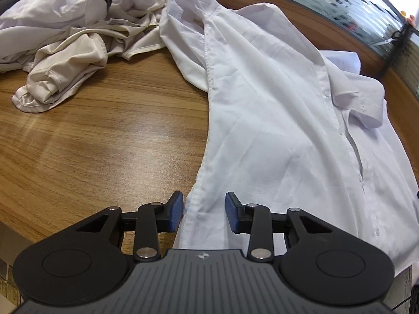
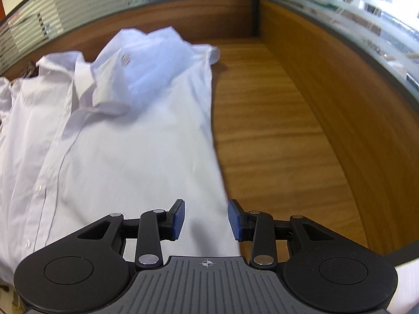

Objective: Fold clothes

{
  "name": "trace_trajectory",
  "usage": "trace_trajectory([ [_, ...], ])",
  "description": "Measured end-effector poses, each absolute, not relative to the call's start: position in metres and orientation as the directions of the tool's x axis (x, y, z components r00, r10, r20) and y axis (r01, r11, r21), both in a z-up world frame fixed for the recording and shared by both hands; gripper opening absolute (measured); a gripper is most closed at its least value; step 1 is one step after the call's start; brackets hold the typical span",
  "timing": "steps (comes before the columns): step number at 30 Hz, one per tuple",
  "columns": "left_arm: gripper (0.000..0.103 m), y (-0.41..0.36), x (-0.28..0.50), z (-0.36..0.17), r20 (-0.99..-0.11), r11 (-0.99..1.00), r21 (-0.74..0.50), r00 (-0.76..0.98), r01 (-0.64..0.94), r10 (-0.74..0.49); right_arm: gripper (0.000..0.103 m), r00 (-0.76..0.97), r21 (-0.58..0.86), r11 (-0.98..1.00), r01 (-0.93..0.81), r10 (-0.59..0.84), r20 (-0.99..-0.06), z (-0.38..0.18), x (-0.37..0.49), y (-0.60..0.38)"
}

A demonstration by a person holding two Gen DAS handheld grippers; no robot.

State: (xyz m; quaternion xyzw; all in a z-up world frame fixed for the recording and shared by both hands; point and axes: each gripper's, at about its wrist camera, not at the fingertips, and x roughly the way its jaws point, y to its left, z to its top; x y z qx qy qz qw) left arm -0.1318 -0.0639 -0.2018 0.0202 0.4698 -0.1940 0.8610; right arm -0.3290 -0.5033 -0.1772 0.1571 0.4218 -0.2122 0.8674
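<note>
White cotton, a buttoned shirt point(image 1: 282, 110) lies spread flat on the wooden table point(image 1: 104, 136). We hold the left gripper point(image 1: 204, 213) over the shirt's near left hem and the right gripper point(image 2: 206, 219) over its near right edge, both with jaws apart, pinching nothing. Crumpled cream clothes point(image 1: 70, 44) lie left of the shirt.

Office: frosted glass partition point(image 2: 340, 13), wooden desk point(image 1: 104, 130)

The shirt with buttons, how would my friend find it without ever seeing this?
Look at the wooden table. The button shirt is spread flat on its right part. Unlike the crumpled cream clothes heaped on the left, it is bright white, with a collar.
</note>
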Motion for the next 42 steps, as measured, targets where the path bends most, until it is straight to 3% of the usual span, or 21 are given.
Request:
trace_trajectory([
  [4,0.04,-0.066,-0.131,-0.202,-0.809,0.93,-0.165,0.495,0.328,-0.318,0.037,0.539,0.12,0.867,0.484,-0.187,-0.821,-0.184,-0.323,-0.513],
  [5,0.039,-0.067,-0.131,-0.202,-0.808,0.93,-0.168,0.494,0.327,-0.32,0.031,0.531,0.12,0.869,0.479,-0.178,-0.828,-0.187,-0.321,-0.514],
  [6,0.033,-0.068,-0.131,-0.202,-0.809,0.929,-0.171,0.492,0.328,-0.323,0.019,0.523,0.123,0.874,0.469,-0.162,-0.837,-0.189,-0.319,-0.515],
  [7,0.025,-0.068,-0.131,-0.203,-0.81,0.928,-0.175,0.488,0.329,-0.326,0.014,0.514,0.124,0.878,0.463,-0.152,-0.844,-0.19,-0.317,-0.514],
  [8,0.003,-0.068,-0.132,-0.203,-0.81,0.929,-0.179,0.487,0.325,-0.327,0.011,0.508,0.117,0.88,0.461,-0.154,-0.848,-0.191,-0.316,-0.513],
  [9,0.001,-0.068,-0.132,-0.202,-0.81,0.93,-0.184,0.486,0.319,-0.327,0.004,0.501,0.108,0.881,0.46,-0.157,-0.851,-0.191,-0.315,-0.513],
  [15,0.001,-0.053,-0.134,-0.179,-0.798,0.942,-0.218,0.51,0.254,-0.322,0.002,0.493,0.072,0.865,0.496,-0.212,-0.844,-0.174,-0.318,-0.519],
  [21,0.001,-0.036,-0.133,-0.18,-0.842,0.963,-0.201,0.47,0.178,-0.263,0.002,0.465,0.05,0.831,0.554,-0.259,-0.847,-0.178,-0.324,-0.53],
  [26,0.004,-0.032,-0.138,-0.185,-0.86,0.965,-0.199,0.44,0.173,-0.257,0.003,0.434,-0.004,0.872,0.489,-0.247,-0.867,-0.19,-0.319,-0.52],
  [28,0.016,-0.026,-0.141,-0.183,-0.855,0.965,-0.211,0.449,0.158,-0.26,0.011,0.432,-0.02,0.88,0.474,-0.253,-0.866,-0.189,-0.318,-0.519],
  [29,0.023,-0.021,-0.142,-0.179,-0.847,0.965,-0.215,0.465,0.147,-0.259,0.023,0.432,-0.028,0.884,0.467,-0.256,-0.865,-0.188,-0.318,-0.519],
  [30,0.029,-0.018,-0.143,-0.173,-0.838,0.967,-0.217,0.483,0.131,-0.253,0.028,0.441,-0.027,0.887,0.46,-0.255,-0.86,-0.183,-0.318,-0.52],
  [36,0.031,-0.011,-0.137,-0.129,-0.803,0.976,-0.209,0.558,0.066,-0.21,0.039,0.519,-0.023,0.909,0.417,-0.259,-0.815,-0.14,-0.307,-0.529],
  [42,0.036,-0.045,-0.117,-0.096,-0.761,0.976,-0.189,0.612,0.108,-0.215,0.039,0.599,-0.01,0.947,0.321,-0.211,-0.772,-0.108,-0.276,-0.545],
])
